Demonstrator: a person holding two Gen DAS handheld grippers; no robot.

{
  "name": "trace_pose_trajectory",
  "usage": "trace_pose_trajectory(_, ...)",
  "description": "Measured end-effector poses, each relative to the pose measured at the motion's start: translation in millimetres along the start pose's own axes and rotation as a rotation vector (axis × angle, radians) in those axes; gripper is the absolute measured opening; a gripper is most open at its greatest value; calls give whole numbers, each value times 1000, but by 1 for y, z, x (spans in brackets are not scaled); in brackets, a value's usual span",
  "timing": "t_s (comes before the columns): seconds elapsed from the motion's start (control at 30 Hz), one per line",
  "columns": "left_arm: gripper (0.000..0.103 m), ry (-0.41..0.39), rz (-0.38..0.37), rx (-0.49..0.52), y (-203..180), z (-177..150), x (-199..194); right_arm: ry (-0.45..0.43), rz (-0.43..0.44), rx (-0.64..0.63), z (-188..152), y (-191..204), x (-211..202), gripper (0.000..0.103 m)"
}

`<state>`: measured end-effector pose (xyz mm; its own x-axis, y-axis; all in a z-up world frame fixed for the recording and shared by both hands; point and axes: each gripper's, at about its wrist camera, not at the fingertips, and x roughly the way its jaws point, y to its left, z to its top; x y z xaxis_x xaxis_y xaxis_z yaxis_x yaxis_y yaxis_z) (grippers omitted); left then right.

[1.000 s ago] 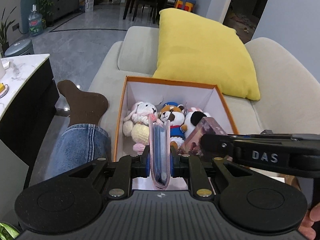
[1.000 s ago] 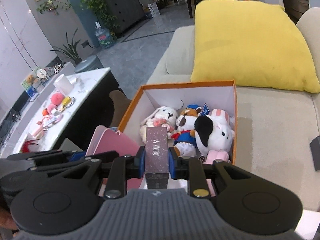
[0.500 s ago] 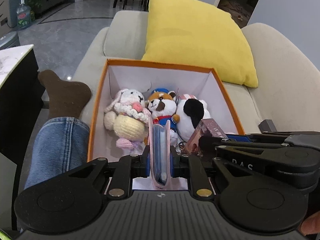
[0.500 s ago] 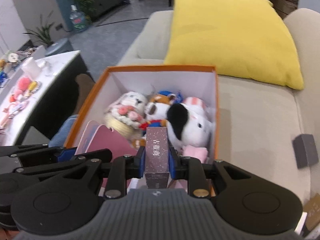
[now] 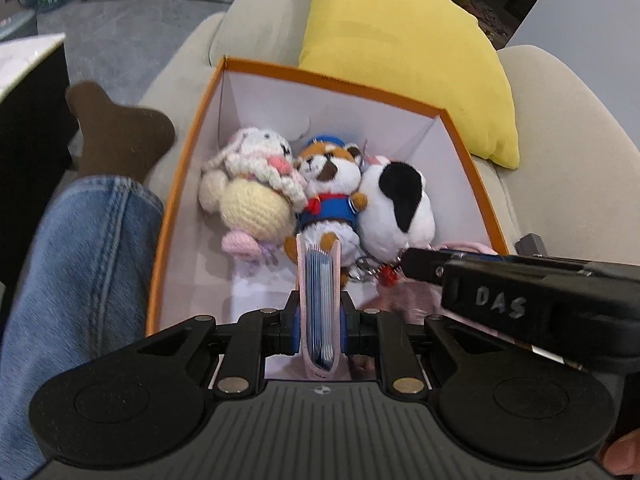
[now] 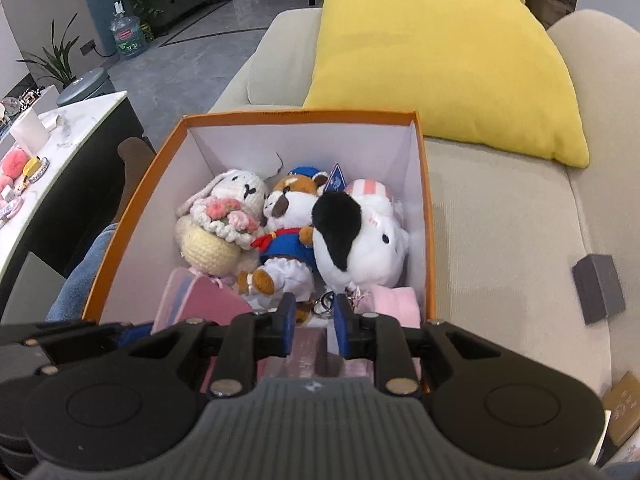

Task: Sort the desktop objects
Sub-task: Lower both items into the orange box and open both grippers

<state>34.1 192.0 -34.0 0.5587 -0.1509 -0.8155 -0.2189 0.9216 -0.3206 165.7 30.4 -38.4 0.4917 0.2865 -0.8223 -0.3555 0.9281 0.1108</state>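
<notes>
- Pink card holder (image 5: pixel 319 303) with blue inner sleeves, upright, clamped between left gripper (image 5: pixel 319 320) fingers, over near end of orange box (image 5: pixel 182 184).
- Right gripper (image 6: pixel 314 322) fingers apart, gripping nothing; dark purple carton (image 6: pixel 306 354) lies just below them in the box.
- Three plush toys (image 6: pixel 294 220) fill the far end.

Soft even daylight, slight motion blur (fisheye-bent edges, dark corners)

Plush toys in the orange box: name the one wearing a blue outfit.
The brown-and-white plush animal in the blue cap and suit, the middle of three. The cream crocheted rabbit holds pink flowers; the white plush with a black ear wears no blue.
</notes>
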Motion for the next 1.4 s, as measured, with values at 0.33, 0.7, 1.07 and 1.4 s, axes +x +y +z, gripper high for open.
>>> trace_pose_trajectory(0.33, 19, 12, -11, -24, -6, -3, 2, -35, 105, -23, -4, -12, -35, 25)
trace_pose_trajectory(0.7, 19, 21, -17, -21, -16, -3, 5, 128, 179, -225, -40, -15, -50, 26)
trace_pose_trajectory(1.07, 19, 13, -13, 10, -22, 5, 11, 183, 96, -312, -43, 7, -2, 16)
trace_pose_trajectory(1.4, 21, 0, -43, 8, -26, 21, 19, 160, 54, -395, -26, 14, 18, 7)
